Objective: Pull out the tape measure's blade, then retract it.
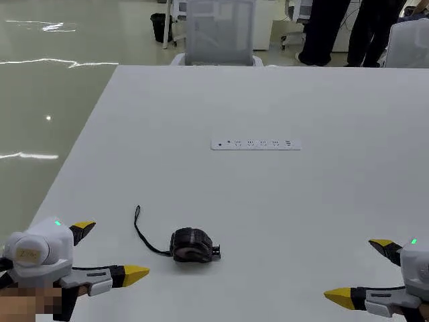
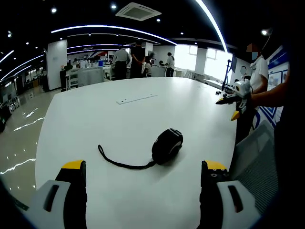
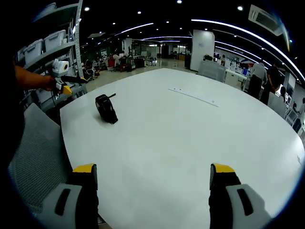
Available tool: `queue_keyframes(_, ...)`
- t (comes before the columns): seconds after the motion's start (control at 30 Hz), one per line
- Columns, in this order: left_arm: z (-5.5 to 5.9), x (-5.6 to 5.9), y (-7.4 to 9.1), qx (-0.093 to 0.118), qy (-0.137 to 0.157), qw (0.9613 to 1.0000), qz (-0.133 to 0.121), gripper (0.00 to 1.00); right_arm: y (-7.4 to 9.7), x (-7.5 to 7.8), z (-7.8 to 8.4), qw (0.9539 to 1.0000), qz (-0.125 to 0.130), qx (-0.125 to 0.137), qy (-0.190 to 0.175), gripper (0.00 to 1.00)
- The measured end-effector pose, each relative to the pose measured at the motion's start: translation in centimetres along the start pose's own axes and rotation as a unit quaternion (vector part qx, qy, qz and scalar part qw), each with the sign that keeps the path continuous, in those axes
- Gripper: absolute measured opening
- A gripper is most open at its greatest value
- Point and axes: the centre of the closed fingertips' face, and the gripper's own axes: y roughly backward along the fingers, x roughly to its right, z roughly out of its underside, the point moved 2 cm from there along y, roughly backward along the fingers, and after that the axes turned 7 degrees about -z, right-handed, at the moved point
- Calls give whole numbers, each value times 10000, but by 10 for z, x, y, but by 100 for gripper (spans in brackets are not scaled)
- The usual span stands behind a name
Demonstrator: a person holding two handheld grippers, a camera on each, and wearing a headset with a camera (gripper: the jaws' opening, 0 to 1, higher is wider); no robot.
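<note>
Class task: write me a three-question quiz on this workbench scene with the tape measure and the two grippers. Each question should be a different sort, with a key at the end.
1. Multiple choice: of the left gripper and the right gripper, which is nearer the tape measure? A) left B) right C) equally near.
2. True or false: a gripper is clamped on the tape measure.
3. Fill in: the black strap lies loose on the table, and both grippers' jaws stand ____.
Key: 1 A; 2 false; 3 open.
</note>
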Motion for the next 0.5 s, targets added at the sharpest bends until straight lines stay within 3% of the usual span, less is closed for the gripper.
queue_keyframes(0.2, -1, 9, -11, -130, -305, 9990, 304, 99, -9, 2, -4, 9999, -122, -44, 101, 100)
queue_keyframes(0.5, -21, 16, -31, -194, -685, 9952, 677, 99, -24, 1, -21, 9987, -354, 5, 369, 100)
